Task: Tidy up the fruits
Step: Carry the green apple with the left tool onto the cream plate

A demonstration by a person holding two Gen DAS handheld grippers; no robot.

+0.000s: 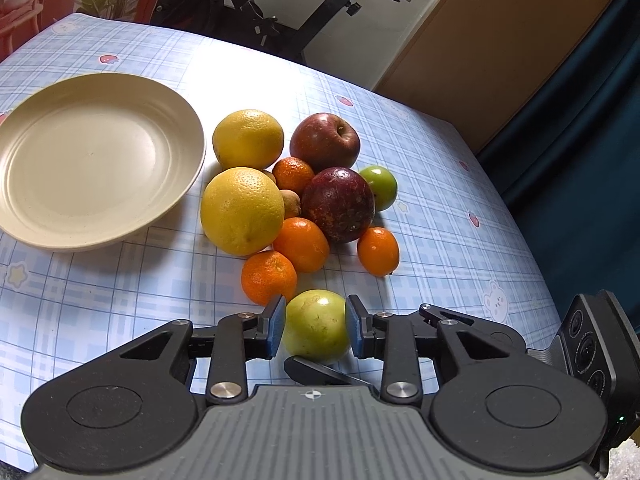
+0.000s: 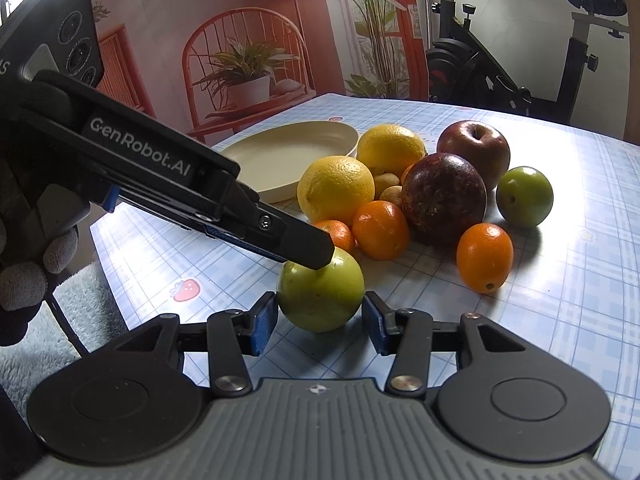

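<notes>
Two hand-held grippers are crowding one green fruit (image 1: 316,326) at the near edge of the pile on the table (image 1: 120,300). My left hand-held gripper (image 1: 315,330) is pinching it; the right hand-held gripper (image 2: 320,322) is standing slightly wider, pads perhaps not quite touching. I'm worrying they collide, knocking it into the tangerine (image 1: 269,277), away from the plate (image 1: 48,236).

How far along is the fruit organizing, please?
Done: nothing yet; the plate holds no fruit. In hand: the left claw and right claw both bracket one green fruit. Left: the other fruits, piled on the table beside the plate.
</notes>
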